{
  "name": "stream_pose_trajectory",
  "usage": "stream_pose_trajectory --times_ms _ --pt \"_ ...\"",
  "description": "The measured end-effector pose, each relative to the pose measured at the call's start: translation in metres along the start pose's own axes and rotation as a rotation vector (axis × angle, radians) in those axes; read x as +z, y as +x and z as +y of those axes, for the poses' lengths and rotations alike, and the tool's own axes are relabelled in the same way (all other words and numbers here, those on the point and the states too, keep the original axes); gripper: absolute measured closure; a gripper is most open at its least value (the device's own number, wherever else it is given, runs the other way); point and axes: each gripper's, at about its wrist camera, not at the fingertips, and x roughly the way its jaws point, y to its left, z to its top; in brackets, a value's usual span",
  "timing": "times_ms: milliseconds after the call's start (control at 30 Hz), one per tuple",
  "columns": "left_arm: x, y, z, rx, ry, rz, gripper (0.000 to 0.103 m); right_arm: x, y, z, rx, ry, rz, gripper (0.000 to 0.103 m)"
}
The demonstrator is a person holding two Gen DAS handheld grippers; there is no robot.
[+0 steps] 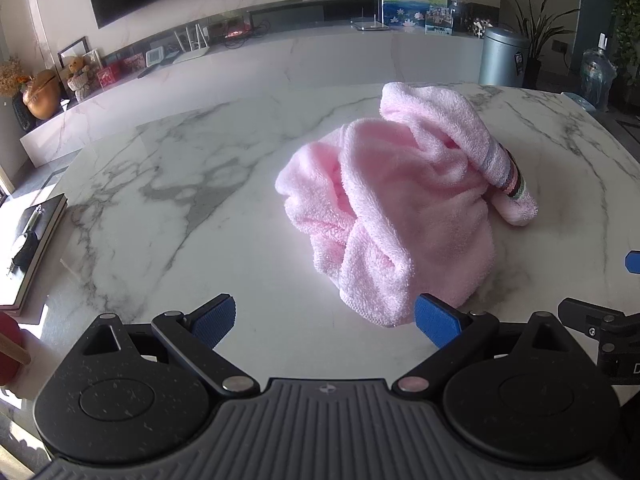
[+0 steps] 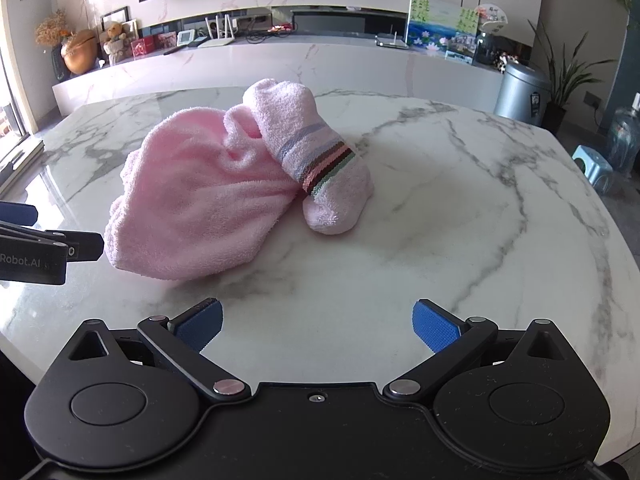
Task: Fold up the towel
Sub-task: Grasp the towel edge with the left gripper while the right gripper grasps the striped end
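Hovering low over the desk [image 1: 180,208], left gripper [image 1: 324,318] and right gripper [image 2: 316,320] both gape wide, empty. Pink towel [image 1: 400,200] lies crumpled mid-desk, just beyond the left gripper; striped end [image 2: 324,164] rolled at right. Likely hunting for corners; nothing folded yet.

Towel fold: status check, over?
Left tongs open, empty, just short of towel. Right tongs open, empty, over bare table. Towel crumpled in a heap, striped end on top. Nothing in the way.
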Motion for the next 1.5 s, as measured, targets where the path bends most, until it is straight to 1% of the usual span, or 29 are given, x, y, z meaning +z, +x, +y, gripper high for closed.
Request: stream_pose_trajectory --times_ms 133,233,333,400,433,533,600,633,733,800,867,933,1000,1033,1067,1100,1133,1167,1200,1233,1267,1300,1367,1400,1467,1500 --pt "0.016 0.003 0.008 0.003 -0.003 -0.009 0.006 0.012 0.001 -0.004 0.008 -0.025 -0.014 0.002" --pt "0.029 0.006 0.013 0.008 0.007 -0.013 0.006 0.021 0.004 -0.007 0.010 -0.046 -0.014 0.005" --pt "0.039 0.010 0.017 0.007 0.005 -0.015 0.007 0.028 0.007 -0.009 0.017 -0.061 -0.012 0.005" --pt "0.044 0.014 0.020 0.003 -0.006 -0.013 0.010 0.034 0.011 -0.011 0.020 -0.076 -0.012 0.006" --pt "0.046 0.017 0.022 -0.002 -0.012 -0.008 0.013 0.037 0.013 -0.011 0.021 -0.080 -0.012 0.006" --pt "0.051 0.026 0.025 -0.019 -0.029 0.003 0.016 0.046 0.020 -0.013 0.027 -0.092 -0.014 0.007" --pt "0.054 0.032 0.028 -0.030 -0.041 0.008 0.023 0.052 0.027 -0.013 0.035 -0.099 -0.014 0.009" --pt "0.056 0.035 0.029 -0.040 -0.053 0.015 0.028 0.054 0.030 -0.014 0.040 -0.101 -0.012 0.010" --pt "0.059 0.045 0.032 -0.057 -0.081 0.033 0.029 0.060 0.040 -0.013 0.051 -0.112 -0.004 0.012" --pt "0.061 0.053 0.032 -0.068 -0.094 0.048 0.030 0.063 0.050 -0.012 0.056 -0.124 0.007 0.019" --pt "0.063 0.060 0.032 -0.081 -0.104 0.063 0.035 0.065 0.058 -0.012 0.056 -0.128 0.020 0.021" --pt "0.065 0.067 0.032 -0.086 -0.117 0.080 0.037 0.066 0.066 -0.012 0.056 -0.126 0.030 0.024" --pt "0.065 0.073 0.033 -0.089 -0.128 0.095 0.040 0.067 0.074 -0.013 0.058 -0.123 0.044 0.030" --pt "0.065 0.078 0.033 -0.087 -0.135 0.104 0.041 0.067 0.078 -0.014 0.059 -0.122 0.050 0.032" --pt "0.065 0.081 0.034 -0.088 -0.142 0.113 0.043 0.067 0.081 -0.015 0.065 -0.118 0.057 0.037" --pt "0.065 0.084 0.035 -0.089 -0.149 0.121 0.043 0.067 0.084 -0.016 0.071 -0.113 0.065 0.047" --pt "0.065 0.088 0.036 -0.092 -0.162 0.132 0.046 0.067 0.087 -0.018 0.077 -0.109 0.072 0.053" --pt "0.065 0.091 0.037 -0.095 -0.172 0.143 0.048 0.067 0.090 -0.019 0.083 -0.104 0.079 0.065" --pt "0.064 0.094 0.037 -0.098 -0.183 0.154 0.049 0.067 0.093 -0.020 0.089 -0.100 0.086 0.070" --pt "0.064 0.096 0.038 -0.104 -0.192 0.161 0.054 0.067 0.094 -0.021 0.095 -0.094 0.091 0.073" --pt "0.063 0.098 0.038 -0.113 -0.200 0.168 0.060 0.066 0.095 -0.023 0.103 -0.084 0.094 0.079" --pt "0.062 0.099 0.038 -0.118 -0.204 0.169 0.064 0.066 0.096 -0.024 0.110 -0.074 0.096 0.081" --pt "0.061 0.101 0.037 -0.130 -0.203 0.167 0.077 0.066 0.096 -0.026 0.114 -0.062 0.097 0.084" --pt "0.061 0.100 0.037 -0.131 -0.202 0.165 0.079 0.066 0.094 -0.027 0.105 -0.064 0.094 0.087" --pt "0.061 0.099 0.037 -0.134 -0.196 0.162 0.090 0.066 0.091 -0.028 0.085 -0.072 0.087 0.091" --pt "0.061 0.098 0.037 -0.131 -0.195 0.161 0.091 0.066 0.090 -0.029 0.075 -0.076 0.083 0.092"
